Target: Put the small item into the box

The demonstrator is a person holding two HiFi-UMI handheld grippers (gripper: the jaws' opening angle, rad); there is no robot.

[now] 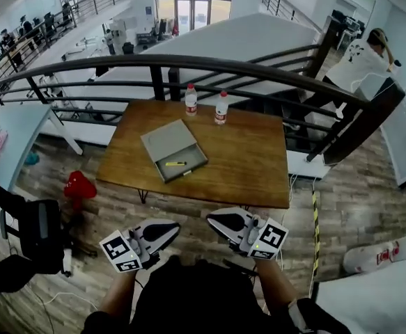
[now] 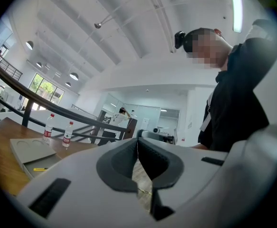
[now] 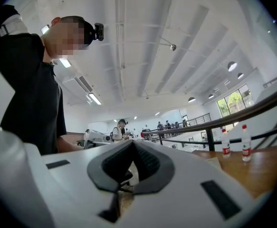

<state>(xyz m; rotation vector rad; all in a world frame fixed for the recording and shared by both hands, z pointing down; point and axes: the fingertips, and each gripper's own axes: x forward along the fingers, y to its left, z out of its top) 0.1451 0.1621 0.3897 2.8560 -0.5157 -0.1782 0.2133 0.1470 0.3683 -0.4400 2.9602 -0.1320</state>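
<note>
Left claw [image 1: 169, 227], right claw [image 1: 214, 218] — low; closed

Person wears black short-sleeved top [image 1: 189, 294]. The left gripper [image 1: 174, 226] and right gripper [image 1: 211, 218] have white shells, dark grey pads [image 2: 121, 167], black-and-white marker cubes [image 1: 119, 251].

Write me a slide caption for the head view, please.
Left gripper and right gripper shut, short of the table; yellow item lies in the open grey box.

Wooden table [image 1: 251, 158] — matt grey box [image 1: 164, 141]
</note>
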